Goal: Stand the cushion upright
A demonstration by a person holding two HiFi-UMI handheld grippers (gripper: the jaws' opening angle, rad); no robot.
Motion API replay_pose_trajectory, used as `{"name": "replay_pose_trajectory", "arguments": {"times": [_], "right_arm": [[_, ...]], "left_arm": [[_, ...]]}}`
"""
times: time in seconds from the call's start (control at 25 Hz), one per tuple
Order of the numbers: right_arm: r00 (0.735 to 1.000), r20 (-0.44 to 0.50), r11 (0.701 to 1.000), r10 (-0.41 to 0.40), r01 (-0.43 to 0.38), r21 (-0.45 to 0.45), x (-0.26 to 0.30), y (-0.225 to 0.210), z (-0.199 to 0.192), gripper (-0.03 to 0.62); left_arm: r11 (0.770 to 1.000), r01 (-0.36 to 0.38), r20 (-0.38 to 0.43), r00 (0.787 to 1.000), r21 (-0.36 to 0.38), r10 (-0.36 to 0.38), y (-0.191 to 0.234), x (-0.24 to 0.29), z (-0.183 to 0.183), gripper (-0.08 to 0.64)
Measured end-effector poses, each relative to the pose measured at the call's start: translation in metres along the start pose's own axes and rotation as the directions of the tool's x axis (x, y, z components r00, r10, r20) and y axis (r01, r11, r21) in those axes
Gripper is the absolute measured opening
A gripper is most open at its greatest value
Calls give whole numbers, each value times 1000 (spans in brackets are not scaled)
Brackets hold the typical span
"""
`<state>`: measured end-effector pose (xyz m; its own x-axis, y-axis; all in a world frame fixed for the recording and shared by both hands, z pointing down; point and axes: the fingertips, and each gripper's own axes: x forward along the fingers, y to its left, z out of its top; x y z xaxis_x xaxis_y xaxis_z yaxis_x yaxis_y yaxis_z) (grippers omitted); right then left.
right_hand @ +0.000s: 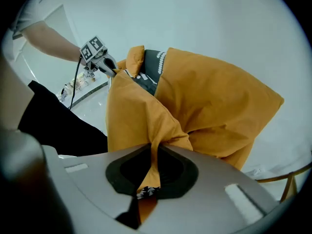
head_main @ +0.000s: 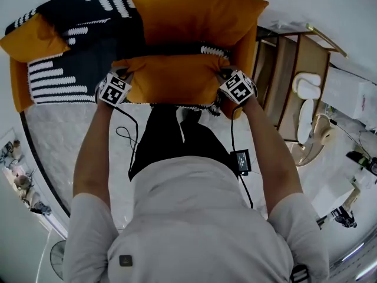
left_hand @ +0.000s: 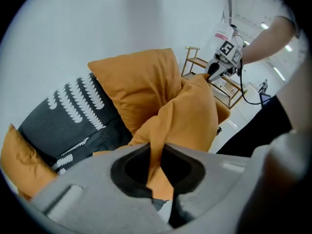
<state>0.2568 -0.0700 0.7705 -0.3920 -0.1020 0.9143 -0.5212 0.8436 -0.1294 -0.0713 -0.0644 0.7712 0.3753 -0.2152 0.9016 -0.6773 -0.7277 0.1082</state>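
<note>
An orange cushion [head_main: 171,78] hangs lifted in front of the sofa, stretched between both grippers. My left gripper [head_main: 122,75] is shut on its left corner; in the left gripper view the orange fabric [left_hand: 187,113] runs pinched into the closed jaws. My right gripper [head_main: 227,75] is shut on the right corner, and the right gripper view shows the cushion [right_hand: 141,126] gathered into its jaws. Behind it a second orange cushion [head_main: 194,13] stands upright against the sofa back.
The sofa carries a black cushion with white patterns [head_main: 70,52] and another orange cushion [head_main: 32,40] at the left end. A wooden side table [head_main: 297,81] stands to the right. Cables hang by the person's legs over the pale floor [head_main: 65,140].
</note>
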Motion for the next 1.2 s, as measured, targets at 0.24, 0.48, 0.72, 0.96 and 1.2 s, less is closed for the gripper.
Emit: {"name": "replay_pose_trajectory", "arguments": {"times": [0.24, 0.48, 0.72, 0.96, 1.2], "right_arm": [[996, 85, 998, -9, 14, -57, -53, 41, -7, 32], [974, 220, 982, -52, 89, -165, -109, 44, 22, 32], [947, 319, 955, -44, 133, -264, -171, 69, 38, 31], [926, 377, 942, 23, 107, -319, -203, 105, 60, 32], [916, 397, 929, 65, 89, -359, -213, 140, 84, 32]], "left_arm": [[995, -84, 49, 995, -57, 86, -49, -56, -17, 41], [972, -224, 137, 963, -76, 233, -71, -118, -1, 40], [939, -329, 170, 924, -95, 341, -112, -190, 3, 40], [901, -401, 177, 887, -163, 427, -134, -254, -13, 40], [875, -440, 167, 865, -201, 474, -142, -297, -41, 38]]}}
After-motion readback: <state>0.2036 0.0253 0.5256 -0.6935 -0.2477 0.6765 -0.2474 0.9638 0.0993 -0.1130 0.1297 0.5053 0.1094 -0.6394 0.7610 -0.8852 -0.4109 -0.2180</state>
